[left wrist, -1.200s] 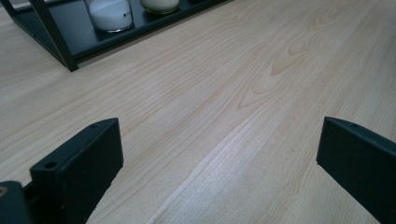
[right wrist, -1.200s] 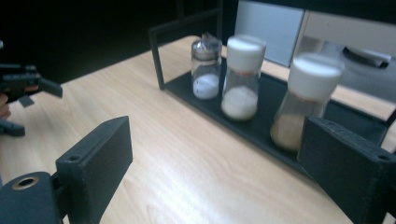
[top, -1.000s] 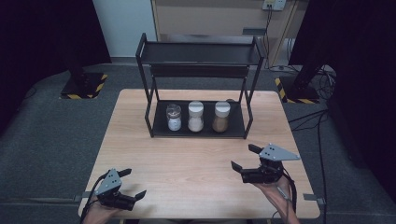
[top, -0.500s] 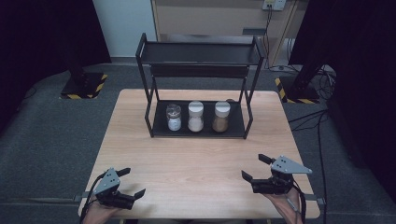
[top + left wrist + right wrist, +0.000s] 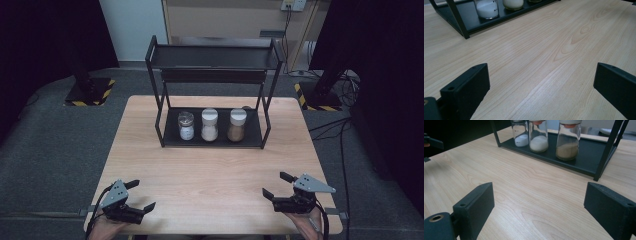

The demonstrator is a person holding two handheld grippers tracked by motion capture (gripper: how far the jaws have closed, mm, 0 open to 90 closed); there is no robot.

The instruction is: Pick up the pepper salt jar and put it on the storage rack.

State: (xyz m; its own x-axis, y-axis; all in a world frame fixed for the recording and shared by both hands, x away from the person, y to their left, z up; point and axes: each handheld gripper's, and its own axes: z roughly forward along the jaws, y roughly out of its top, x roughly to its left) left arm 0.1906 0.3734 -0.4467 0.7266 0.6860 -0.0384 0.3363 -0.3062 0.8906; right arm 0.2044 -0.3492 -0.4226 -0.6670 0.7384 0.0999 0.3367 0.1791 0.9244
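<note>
Nearest the person, at the front edge of the worktop (image 5: 220,175), both tools sit low and idle. The left tool (image 5: 134,196) rests at the corner farthest to the left of the black rack (image 5: 212,95), its jaws spread wide with nothing but bare wood between them, as the left gripper view confirms. The right tool (image 5: 276,186) mirrors it at the opposite front corner, jaws likewise parted and empty, the grey plate on top pointing outward. Both are well apart from the rack, and this looks like a resting stance: hands drawn in, tools released, with an unobstructed run of wood ahead for whichever one reaches forward.

Beyond that open stretch stands the rack, set toward the far side of the worktop and roughly centred between the two tools. Its lower tray holds three jars in a row, upright and close together without clearly touching. The jar with white powder low in it (image 5: 186,126) is at the rack's left end, the fuller white jar (image 5: 209,125) in the middle, and the brown-filled jar (image 5: 236,125) at the right end. In the right gripper view the brown jar (image 5: 568,141) is the closest of the three to that tool, so I judge it the easiest first pick for the right hand. The rack's upper shelf (image 5: 215,57) looks bare, a likely destination for the jars.
</note>
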